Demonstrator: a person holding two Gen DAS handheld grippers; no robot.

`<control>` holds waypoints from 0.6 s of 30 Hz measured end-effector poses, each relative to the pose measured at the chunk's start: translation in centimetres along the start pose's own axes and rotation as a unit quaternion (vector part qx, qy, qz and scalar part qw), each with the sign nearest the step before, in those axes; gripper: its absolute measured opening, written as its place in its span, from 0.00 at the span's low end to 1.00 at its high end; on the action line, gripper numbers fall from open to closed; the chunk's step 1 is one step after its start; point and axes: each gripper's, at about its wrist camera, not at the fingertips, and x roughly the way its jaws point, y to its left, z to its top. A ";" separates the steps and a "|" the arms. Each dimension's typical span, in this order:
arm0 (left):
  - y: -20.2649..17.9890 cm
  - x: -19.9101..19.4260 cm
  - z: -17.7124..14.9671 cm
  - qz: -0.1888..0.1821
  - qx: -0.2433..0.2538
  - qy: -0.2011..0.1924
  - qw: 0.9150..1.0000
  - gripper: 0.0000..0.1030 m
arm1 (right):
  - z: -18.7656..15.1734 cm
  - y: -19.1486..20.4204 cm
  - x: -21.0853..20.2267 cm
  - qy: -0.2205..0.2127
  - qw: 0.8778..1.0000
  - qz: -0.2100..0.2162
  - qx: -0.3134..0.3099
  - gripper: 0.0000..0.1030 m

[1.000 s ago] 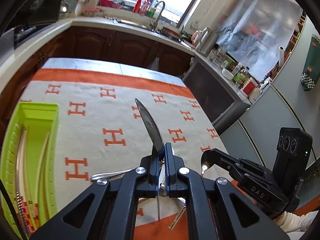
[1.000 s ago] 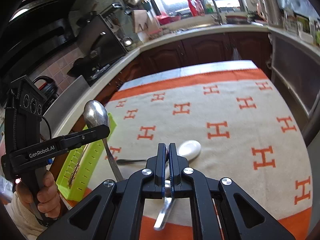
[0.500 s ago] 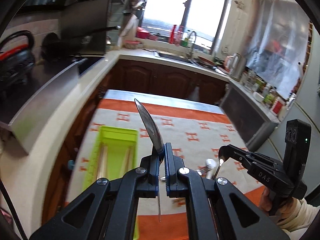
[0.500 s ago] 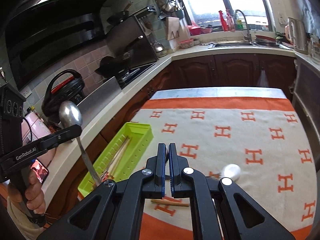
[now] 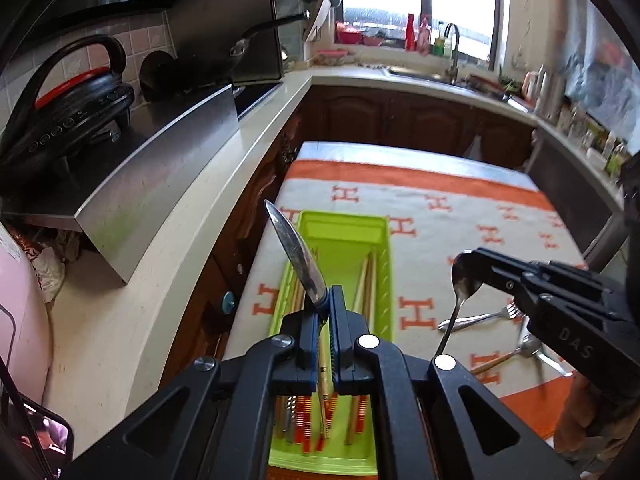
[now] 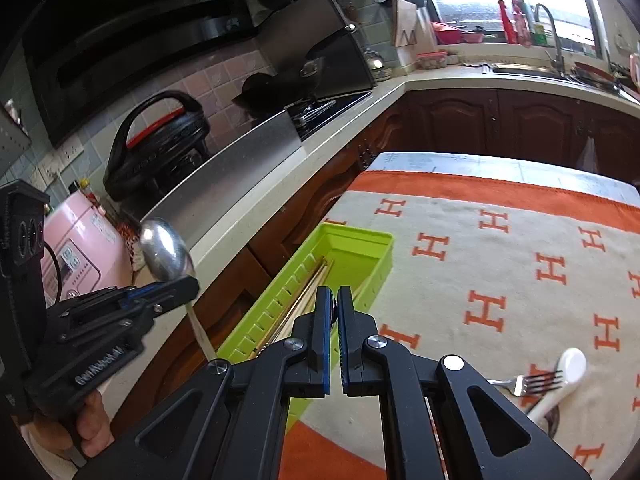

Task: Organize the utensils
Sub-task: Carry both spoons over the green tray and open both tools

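left wrist: rides the left gripper [image 5: 329,300], tilted down, close above the lime-green plastic tray [image 5: 344,227] | right wrist: rides the right gripper [image 6: 334,303], tilted down, beside the tray [image 6: 360,240] | shared: tray, orange-and-cream H-patterned cloth [image 5: 460,216] [image 6: 500,264], window beyond

Daylit kitchen, fisheye views

We see the far window [image 5: 416,0] blown out white, edges bending into black corners, and the near-right forks [image 5: 520,336] motion-blurred.
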 end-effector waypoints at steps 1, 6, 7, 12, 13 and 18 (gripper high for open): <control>0.1 0.6 -0.2 0.001 0.000 0.008 1.000 0.02 | 0.0 0.4 0.6 0.002 1.000 0.001 -0.006 0.03; 1.2 3.0 -0.6 -0.004 -0.017 0.030 0.999 0.02 | -0.4 2.6 4.5 0.021 0.999 -0.004 -0.048 0.03; 1.4 3.2 -0.7 -0.007 -0.021 0.031 0.999 0.02 | -0.6 2.7 5.1 0.027 0.998 -0.004 -0.053 0.03; 2.2 4.1 -0.9 -0.015 -0.046 0.034 0.998 0.10 | -1.4 2.2 8.5 0.067 0.997 -0.005 -0.043 0.04; 2.3 4.3 -0.9 -0.014 -0.052 0.037 0.998 0.10 | -1.5 1.9 9.0 0.075 0.997 -0.004 -0.036 0.04; 2.5 5.2 -0.9 -0.004 -0.061 0.047 0.997 0.12 | -1.9 -0.1 9.4 0.083 0.997 -0.008 -0.003 0.06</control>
